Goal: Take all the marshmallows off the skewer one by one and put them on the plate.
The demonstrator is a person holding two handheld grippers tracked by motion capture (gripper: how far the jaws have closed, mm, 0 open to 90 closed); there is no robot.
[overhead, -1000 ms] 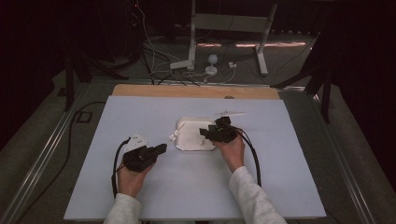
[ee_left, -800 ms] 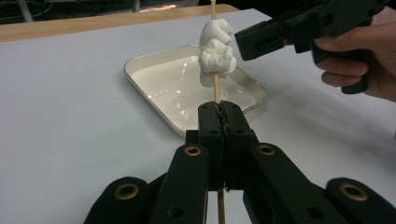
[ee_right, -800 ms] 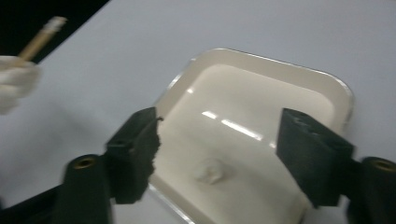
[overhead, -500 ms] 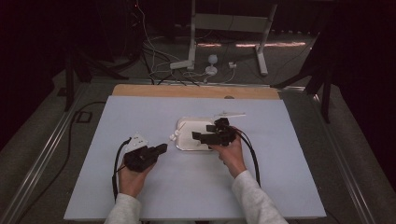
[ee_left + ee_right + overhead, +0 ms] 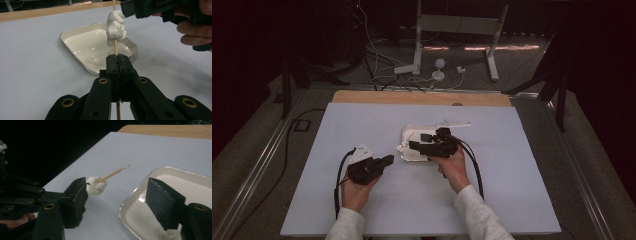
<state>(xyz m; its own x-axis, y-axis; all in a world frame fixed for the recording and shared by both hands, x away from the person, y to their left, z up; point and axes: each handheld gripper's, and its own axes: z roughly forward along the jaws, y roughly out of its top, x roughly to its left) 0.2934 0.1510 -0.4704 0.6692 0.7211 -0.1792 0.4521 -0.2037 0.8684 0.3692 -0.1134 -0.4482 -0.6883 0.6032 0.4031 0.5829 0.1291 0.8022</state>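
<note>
tray [image 5: 412, 150] mid-table, bare tabletop [image 5: 362, 120] all around

On the table there is one white tray [image 5: 412, 150], shallow and rectangular, just right of centre. One wooden skewer [image 5: 115, 47] is there, and it carries two white marshmallows [image 5: 115, 27], stacked one against the other at its 12 o'clock end. Two black grippers are counted: the left gripper [image 5: 388, 160] at 7 o'clock and the right gripper [image 5: 417, 141] over the tray.

Dim, grainy views; dark surroundings, blurred skewer [image 5: 113, 173] tip.
</note>
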